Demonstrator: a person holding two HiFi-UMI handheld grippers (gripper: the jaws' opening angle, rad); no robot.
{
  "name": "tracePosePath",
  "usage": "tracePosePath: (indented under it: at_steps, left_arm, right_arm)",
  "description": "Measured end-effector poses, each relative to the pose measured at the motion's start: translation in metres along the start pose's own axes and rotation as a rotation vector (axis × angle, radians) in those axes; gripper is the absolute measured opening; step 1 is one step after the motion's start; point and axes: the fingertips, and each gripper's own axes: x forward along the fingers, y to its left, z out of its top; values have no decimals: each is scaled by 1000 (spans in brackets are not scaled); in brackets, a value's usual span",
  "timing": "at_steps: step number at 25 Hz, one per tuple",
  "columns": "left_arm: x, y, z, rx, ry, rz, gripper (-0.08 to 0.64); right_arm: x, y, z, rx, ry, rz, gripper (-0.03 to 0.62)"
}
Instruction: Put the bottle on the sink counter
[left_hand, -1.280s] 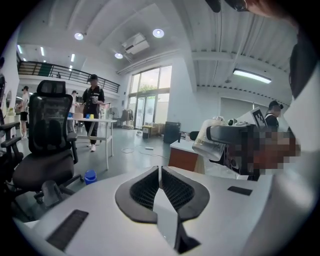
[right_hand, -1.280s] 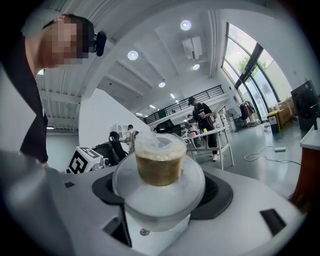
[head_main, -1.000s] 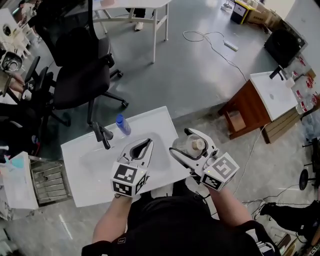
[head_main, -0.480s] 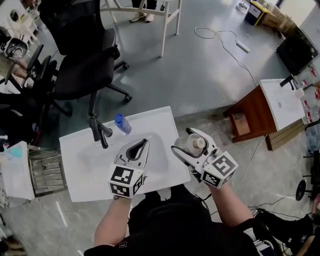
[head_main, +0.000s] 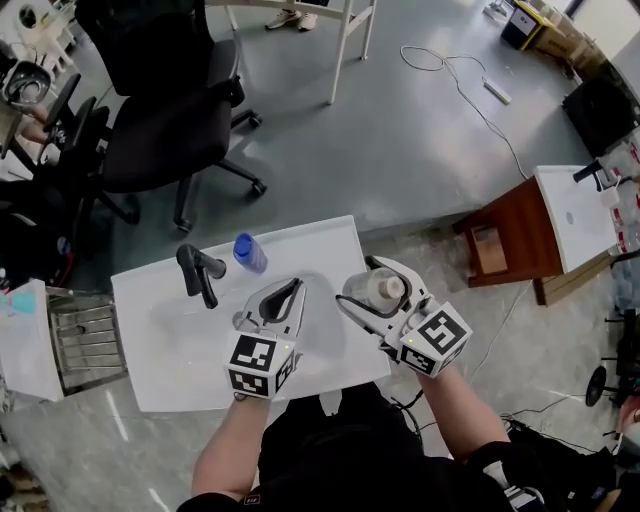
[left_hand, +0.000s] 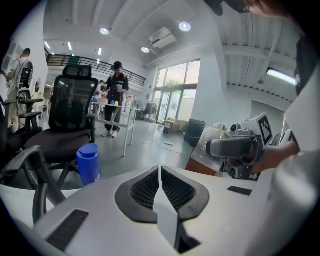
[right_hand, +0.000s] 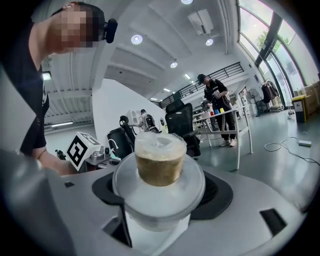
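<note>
A clear plastic bottle (head_main: 374, 291) with a tan cap is held in my right gripper (head_main: 378, 287), which is shut on it over the right edge of the white sink counter (head_main: 165, 365). In the right gripper view the bottle (right_hand: 160, 172) fills the space between the jaws, cap facing the camera. My left gripper (head_main: 283, 297) hovers over the basin with its pads together and nothing in them; the left gripper view shows the left gripper (left_hand: 160, 175) shut. A blue bottle (head_main: 249, 253) stands at the counter's back edge beside the black faucet (head_main: 199, 271).
Black office chairs (head_main: 160, 120) stand beyond the counter. A brown cabinet (head_main: 505, 240) with another white sink top (head_main: 580, 215) is at the right. A metal rack (head_main: 85, 335) sits left of the counter. A cable (head_main: 470, 80) lies on the grey floor.
The head view has shifted a little. Both grippers stay over the counter, the right one still holding the clear bottle, now slightly further left.
</note>
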Motion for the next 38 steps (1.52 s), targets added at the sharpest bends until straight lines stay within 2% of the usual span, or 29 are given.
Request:
tracePosePath:
  at_steps: [16, 25, 38]
  left_arm:
    - [36, 7, -48, -54, 62, -2, 21]
    - [39, 2, -65, -65, 92, -2, 21]
    - [36, -9, -76, -83, 111, -4, 21]
  right_arm:
    - [30, -34, -81, -27, 165, 0, 353]
    - [36, -45, -128, -43, 257, -7, 353]
    - [32, -42, -159, -75, 327, 1, 353]
